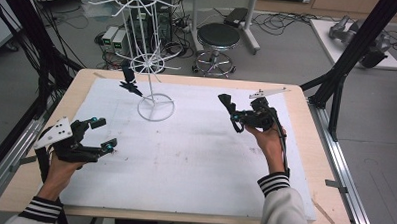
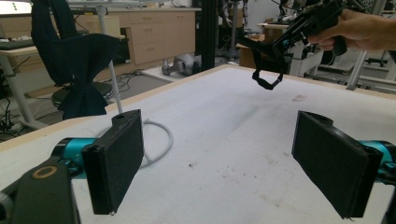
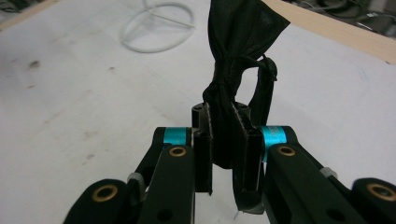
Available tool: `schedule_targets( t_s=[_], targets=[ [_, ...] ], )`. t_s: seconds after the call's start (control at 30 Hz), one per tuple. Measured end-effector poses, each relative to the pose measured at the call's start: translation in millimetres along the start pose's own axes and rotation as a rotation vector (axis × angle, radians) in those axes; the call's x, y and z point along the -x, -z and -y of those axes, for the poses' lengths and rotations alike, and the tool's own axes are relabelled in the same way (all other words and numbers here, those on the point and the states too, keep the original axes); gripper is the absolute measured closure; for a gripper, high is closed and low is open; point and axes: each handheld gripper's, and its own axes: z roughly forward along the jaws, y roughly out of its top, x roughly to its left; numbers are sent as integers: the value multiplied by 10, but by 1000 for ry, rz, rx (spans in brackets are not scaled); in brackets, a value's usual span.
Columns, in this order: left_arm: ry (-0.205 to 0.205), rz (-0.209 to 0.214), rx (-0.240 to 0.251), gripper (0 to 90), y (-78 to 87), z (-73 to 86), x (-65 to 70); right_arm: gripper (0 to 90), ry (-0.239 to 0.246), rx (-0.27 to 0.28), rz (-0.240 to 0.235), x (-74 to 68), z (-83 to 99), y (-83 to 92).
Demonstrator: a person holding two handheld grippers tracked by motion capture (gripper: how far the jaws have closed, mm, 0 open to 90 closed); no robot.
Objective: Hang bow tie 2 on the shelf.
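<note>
A lab or workshop: black cables (image 1: 290,20) strewn over the grey floor, a round black stool (image 1: 218,36), black metal frame struts (image 1: 356,45), far wooden cabinets (image 2: 154,35).

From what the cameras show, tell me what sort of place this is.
Probably a robotics or data-collection lab: black frame struts beside the table, cables on the floor, a stool, and hand-held grippers, left and right.
</note>
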Motion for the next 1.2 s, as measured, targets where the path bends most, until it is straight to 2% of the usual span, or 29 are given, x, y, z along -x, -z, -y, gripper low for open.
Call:
schedule_targets(
  t_s=[0.07, 0.17, 0.2, 0.37, 0.43, 0.6, 0.8, 0.9, 1.07, 1.2],
  targets=[
    [-7, 4, -4, 172, -7, -32, 7, 807, 29, 15, -27, -40, -6, 22],
    [-10, 14, -5, 173, -21, -84, 12, 807, 45, 35, -62, -71, -12, 40],
    [-16, 17, -7, 172, -26, -105, 12, 807, 36, 41, -75, -83, -11, 49],
    [-27, 44, -12, 170, -74, -203, 31, 806, 56, 83, -145, -116, -26, 73],
    [-35, 55, -14, 170, -97, -245, 44, 806, 61, 105, -195, -140, -33, 87],
    [-43, 78, -6, 169, -159, -341, 66, 805, 83, 136, -280, -202, -47, 115],
    [-70, 99, -7, 169, -228, -442, 106, 804, 122, 138, -363, -295, -63, 106],
    [-79, 113, -7, 169, -254, -487, 124, 804, 152, 156, -413, -334, -75, 101],
    [-73, 160, 3, 169, -318, -578, 153, 802, 195, 186, -477, -402, -94, 111],
    [-93, 189, -2, 169, -390, -658, 199, 802, 220, 180, -513, -450, -97, 101]
  ],
)
